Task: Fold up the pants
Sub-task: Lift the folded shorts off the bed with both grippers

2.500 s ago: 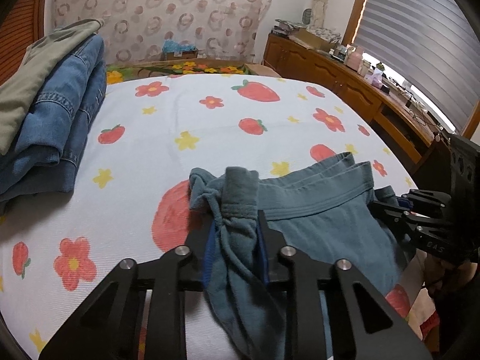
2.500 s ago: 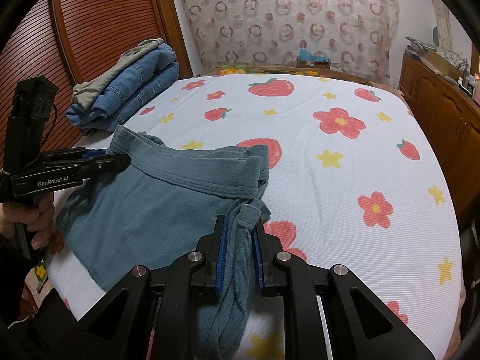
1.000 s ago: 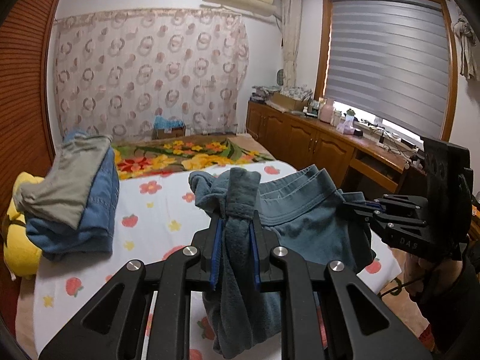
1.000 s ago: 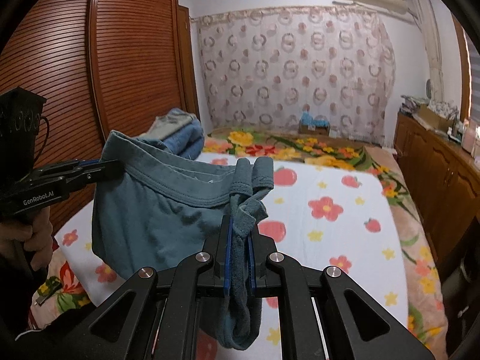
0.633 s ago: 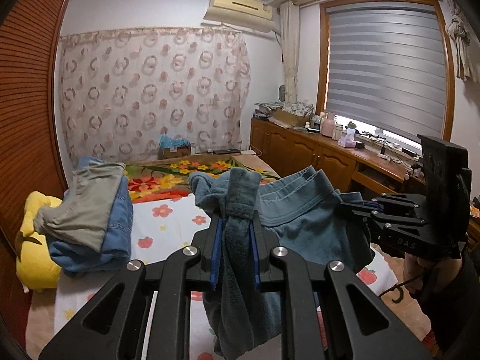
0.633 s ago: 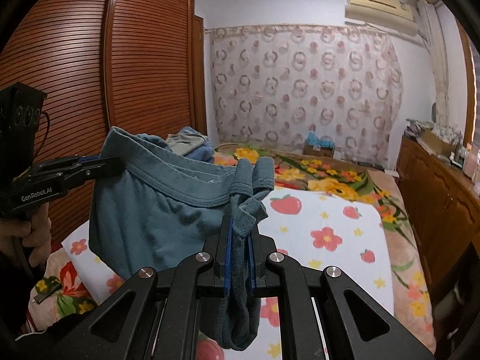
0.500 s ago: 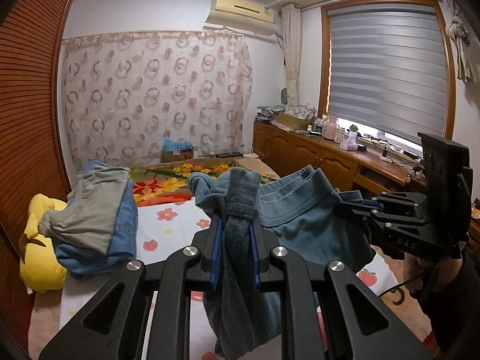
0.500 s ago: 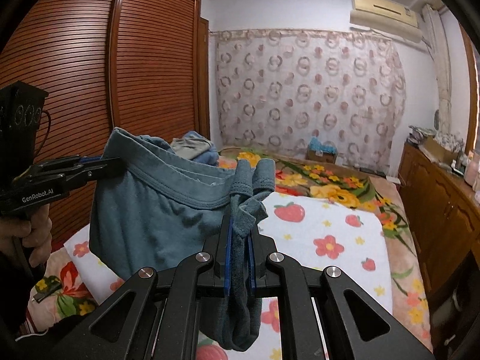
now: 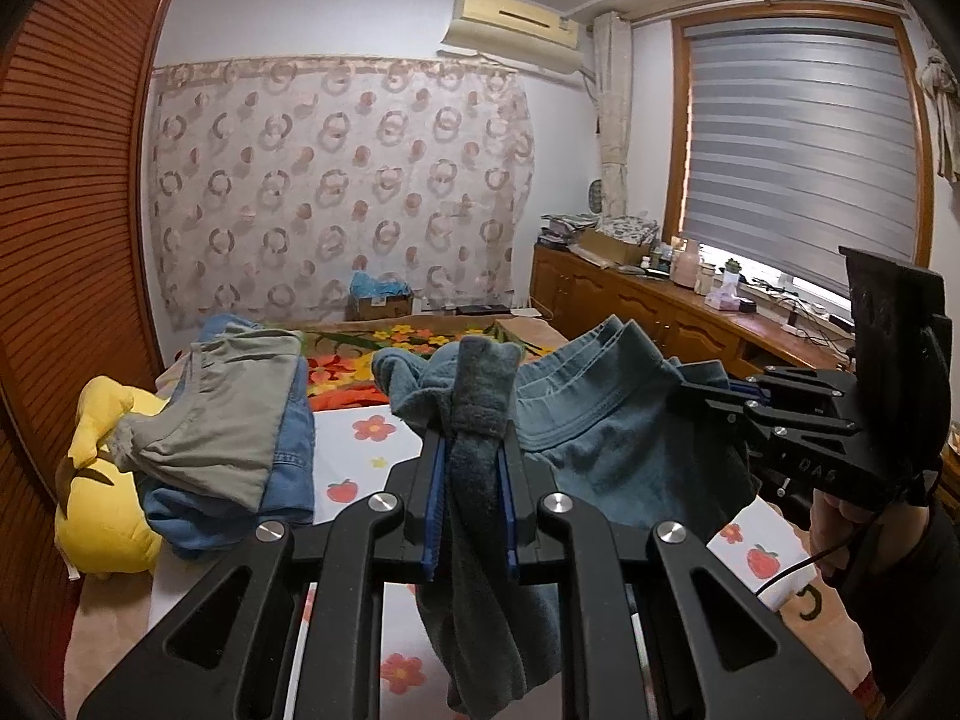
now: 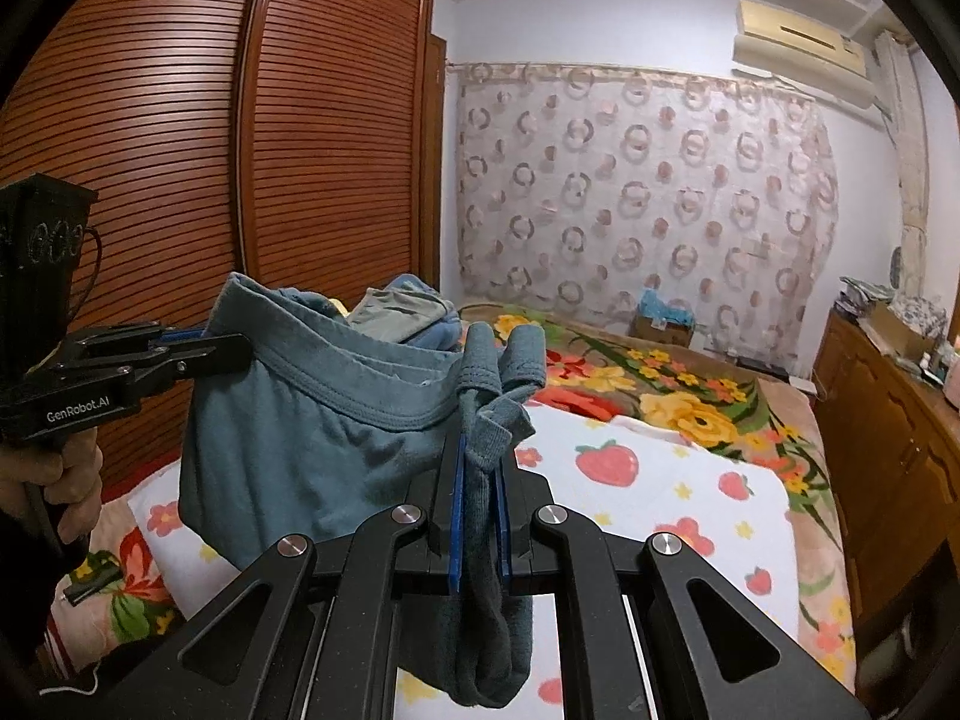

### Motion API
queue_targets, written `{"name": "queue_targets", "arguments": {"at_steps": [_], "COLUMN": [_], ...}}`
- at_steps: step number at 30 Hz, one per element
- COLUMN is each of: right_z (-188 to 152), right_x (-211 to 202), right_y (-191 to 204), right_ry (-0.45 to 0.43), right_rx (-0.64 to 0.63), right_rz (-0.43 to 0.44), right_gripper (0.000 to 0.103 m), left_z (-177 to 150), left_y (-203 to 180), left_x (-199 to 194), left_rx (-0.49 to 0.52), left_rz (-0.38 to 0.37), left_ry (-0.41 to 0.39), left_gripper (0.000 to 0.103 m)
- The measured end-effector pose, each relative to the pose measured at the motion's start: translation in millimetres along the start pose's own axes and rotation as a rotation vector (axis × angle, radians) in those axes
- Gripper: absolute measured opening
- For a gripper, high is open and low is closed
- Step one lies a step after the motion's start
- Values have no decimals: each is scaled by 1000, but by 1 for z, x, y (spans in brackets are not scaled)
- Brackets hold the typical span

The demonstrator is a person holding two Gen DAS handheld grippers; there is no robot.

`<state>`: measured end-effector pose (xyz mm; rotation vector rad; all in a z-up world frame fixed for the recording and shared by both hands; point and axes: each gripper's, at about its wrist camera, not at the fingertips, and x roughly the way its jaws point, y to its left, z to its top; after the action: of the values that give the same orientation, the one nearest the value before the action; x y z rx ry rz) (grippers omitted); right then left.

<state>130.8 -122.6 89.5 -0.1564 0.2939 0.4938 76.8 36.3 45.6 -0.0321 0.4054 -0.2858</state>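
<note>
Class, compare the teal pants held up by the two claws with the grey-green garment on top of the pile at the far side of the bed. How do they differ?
1. The teal pants hang in the air; the grey-green garment rests on a pile.
2. The teal pants are pinched by the left claw and the right claw; the grey-green garment is untouched.
3. The teal pants droop loosely; the grey-green garment lies folded.
Both are soft clothing.

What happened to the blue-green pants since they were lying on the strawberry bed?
Both hand-held grippers lifted the teal cotton pants off the strawberry-print bedspread; now they hang in the air. The left hand-held gripper and the right hand-held gripper stayed clamped on the waistband. The folded clothes pile hasn't moved.
</note>
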Motion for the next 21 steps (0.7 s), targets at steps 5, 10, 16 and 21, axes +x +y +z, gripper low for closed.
{"name": "queue_targets", "arguments": {"at_steps": [5,10,16,21], "right_z": [16,35,55,69], "right_x": [26,56,86,105], "right_y": [-12,-21,-29,-33], "right_ry": [9,16,12,5], "right_rx": [-17,-40,-72,-101], "right_rz": [26,54,76,82], "right_gripper": [8,8,8,8], "left_z": [9,18,29,39], "left_y": [21,41,66,82], "left_x": [12,23,34,39], "left_rx": [-17,-32,-48,-48], "left_rz": [39,70,111,134], "left_ry": [0,5,6,-2], "left_gripper": [16,16,16,16]}}
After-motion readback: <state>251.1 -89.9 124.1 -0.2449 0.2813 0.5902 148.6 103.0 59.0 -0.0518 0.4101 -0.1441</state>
